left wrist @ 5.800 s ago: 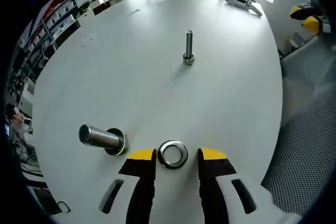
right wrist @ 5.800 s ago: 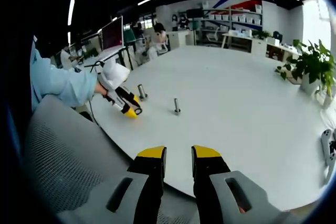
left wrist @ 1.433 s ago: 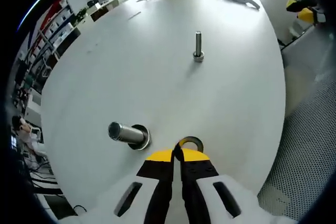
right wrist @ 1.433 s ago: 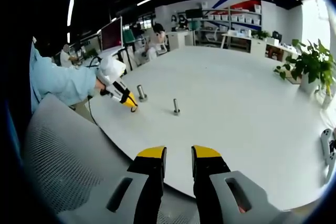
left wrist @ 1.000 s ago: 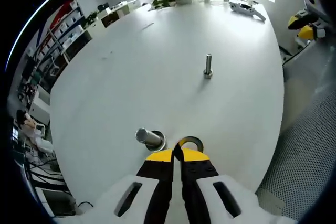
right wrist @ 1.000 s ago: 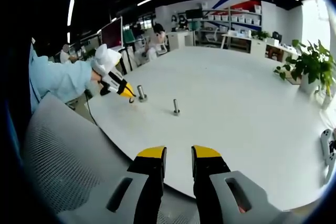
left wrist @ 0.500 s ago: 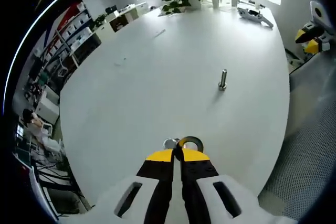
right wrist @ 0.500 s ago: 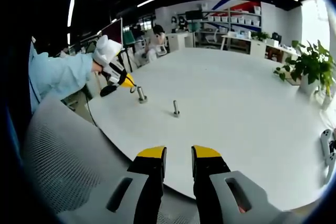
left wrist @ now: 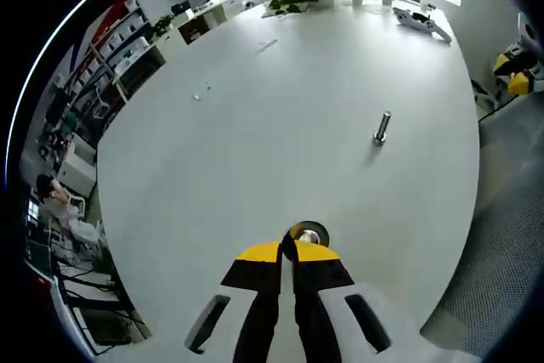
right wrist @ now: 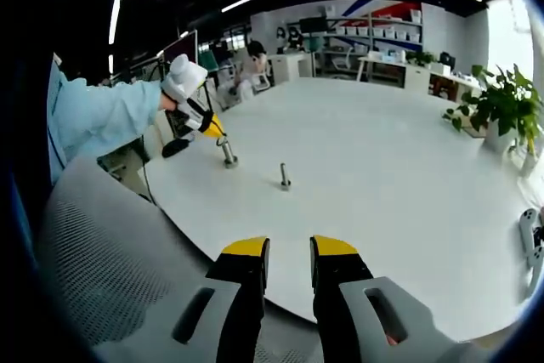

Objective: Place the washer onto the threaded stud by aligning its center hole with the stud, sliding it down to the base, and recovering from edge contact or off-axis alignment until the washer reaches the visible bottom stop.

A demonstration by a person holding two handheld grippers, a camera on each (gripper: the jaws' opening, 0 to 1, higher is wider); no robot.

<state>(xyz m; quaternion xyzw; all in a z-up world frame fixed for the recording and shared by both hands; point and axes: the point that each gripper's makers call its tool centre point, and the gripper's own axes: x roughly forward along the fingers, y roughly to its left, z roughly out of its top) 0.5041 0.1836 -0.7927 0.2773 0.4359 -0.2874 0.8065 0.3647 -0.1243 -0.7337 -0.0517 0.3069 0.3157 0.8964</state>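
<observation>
Two studs stand on the white table (left wrist: 255,125): the left gripper (left wrist: 287,248), jaws pinched on the washer (left wrist: 308,233), holds it over the near threaded stud (right wrist: 227,153), the second stud (left wrist: 382,126) well apart, while the right gripper (right wrist: 287,248) hangs narrowly parted, holding nothing, above a mesh chair (right wrist: 110,269).

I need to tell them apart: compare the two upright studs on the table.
The near stud is thicker; the far stud is slimmer. The left gripper holds the washer right above the near stud; the far stud stands alone, nothing near it. Both are metal, upright on the white table.
</observation>
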